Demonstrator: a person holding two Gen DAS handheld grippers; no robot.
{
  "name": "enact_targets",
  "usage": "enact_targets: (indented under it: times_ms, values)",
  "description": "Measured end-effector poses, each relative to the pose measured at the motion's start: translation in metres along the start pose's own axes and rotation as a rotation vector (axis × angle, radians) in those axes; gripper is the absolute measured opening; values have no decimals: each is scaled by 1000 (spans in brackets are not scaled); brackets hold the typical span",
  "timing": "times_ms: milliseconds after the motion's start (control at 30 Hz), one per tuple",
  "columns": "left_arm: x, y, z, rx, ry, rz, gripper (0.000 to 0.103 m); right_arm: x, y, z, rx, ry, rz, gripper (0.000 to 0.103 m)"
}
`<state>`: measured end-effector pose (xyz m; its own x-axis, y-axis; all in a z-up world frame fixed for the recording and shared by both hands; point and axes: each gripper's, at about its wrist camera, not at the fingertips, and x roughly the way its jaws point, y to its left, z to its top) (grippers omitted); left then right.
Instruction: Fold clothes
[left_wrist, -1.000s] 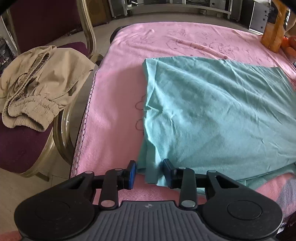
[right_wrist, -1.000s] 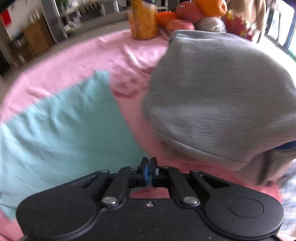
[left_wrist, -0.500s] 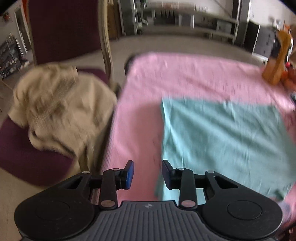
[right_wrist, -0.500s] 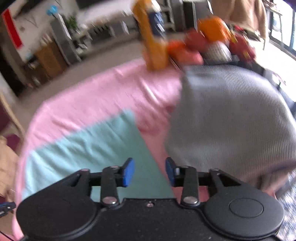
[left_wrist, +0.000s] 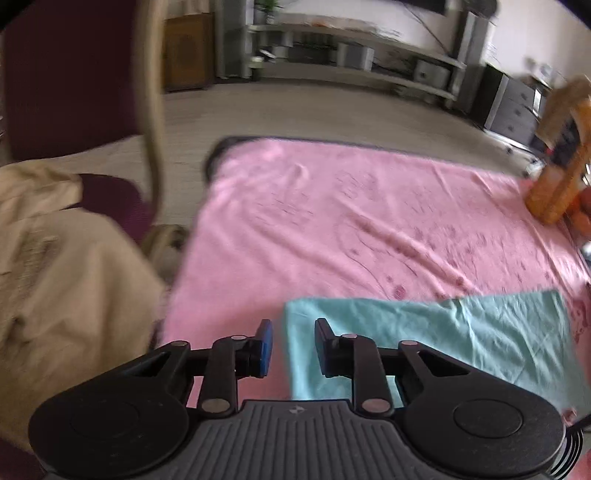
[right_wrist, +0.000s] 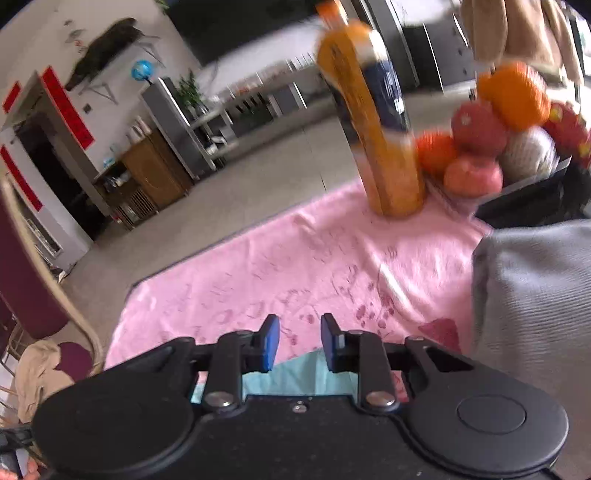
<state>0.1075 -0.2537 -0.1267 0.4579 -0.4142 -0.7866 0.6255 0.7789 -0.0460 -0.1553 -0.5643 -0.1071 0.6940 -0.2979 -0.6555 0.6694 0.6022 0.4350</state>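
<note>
- Both pairs of jaws stand apart with nothing between them and are closing: the left gripper (left_wrist: 293, 347) hangs over the near left corner of the teal cloth, the right gripper (right_wrist: 300, 347) over its far edge, and neither touches the fabric.
- Folded flat, the teal cloth (left_wrist: 461, 332) lies at the near edge of the bench, on a pink patterned cover (left_wrist: 332, 221) that spreads over the whole top; in the right wrist view only a strip of it (right_wrist: 295, 376) shows under the gripper.
- A grey knitted garment (right_wrist: 535, 314) is heaped on the cover to the right of the teal cloth, just beside it.
- At the far right of the bench an orange bottle (right_wrist: 376, 122) with a dark label stands upright; close behind it to the right is a pile of fruit (right_wrist: 491, 140), oranges and red apples among them.
- Left of the bench a maroon chair (left_wrist: 66, 74) with a pale curved frame carries beige trousers (left_wrist: 55, 277) crumpled on its seat.
- Motion blur softens both views.
</note>
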Motion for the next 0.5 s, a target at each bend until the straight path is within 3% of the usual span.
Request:
enact_targets:
  times_ms: [133,233,300,500]
  values:
    - [29,-11,-10,37,60,4,22,40,-24,-6,81,83,-44,26]
    - [40,-11,-13,48,87,49,24,58,-42,-9,138,138,-57,26]
    - [43,-4,-13,13,97,60,32,62,-51,-10,182,139,-49,26]
    - [45,4,-14,-33,108,55,38,75,-62,-14,259,137,7,26]
